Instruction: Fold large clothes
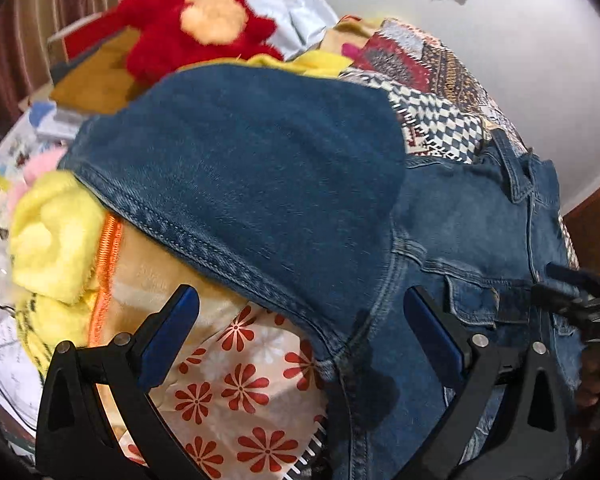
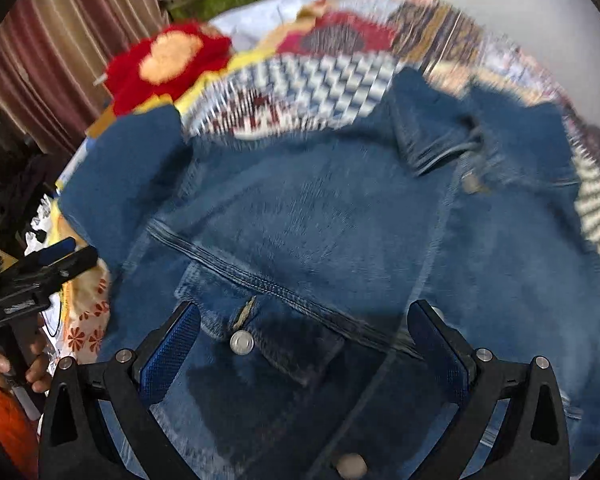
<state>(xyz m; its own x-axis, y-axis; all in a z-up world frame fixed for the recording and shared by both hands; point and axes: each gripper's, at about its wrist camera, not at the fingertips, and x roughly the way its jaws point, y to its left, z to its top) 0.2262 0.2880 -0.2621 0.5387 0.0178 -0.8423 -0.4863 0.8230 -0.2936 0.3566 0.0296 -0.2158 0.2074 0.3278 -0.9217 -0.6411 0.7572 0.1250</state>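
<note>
While both grippers stand spread and empty, the left gripper (image 1: 300,324) hovers over a sleeve of the denim jacket (image 2: 340,220), the right gripper (image 2: 304,336) over its chest pocket; the jacket lies spread on a patchwork-covered bed (image 1: 432,120), a red plush toy (image 1: 192,28) beyond.
</note>
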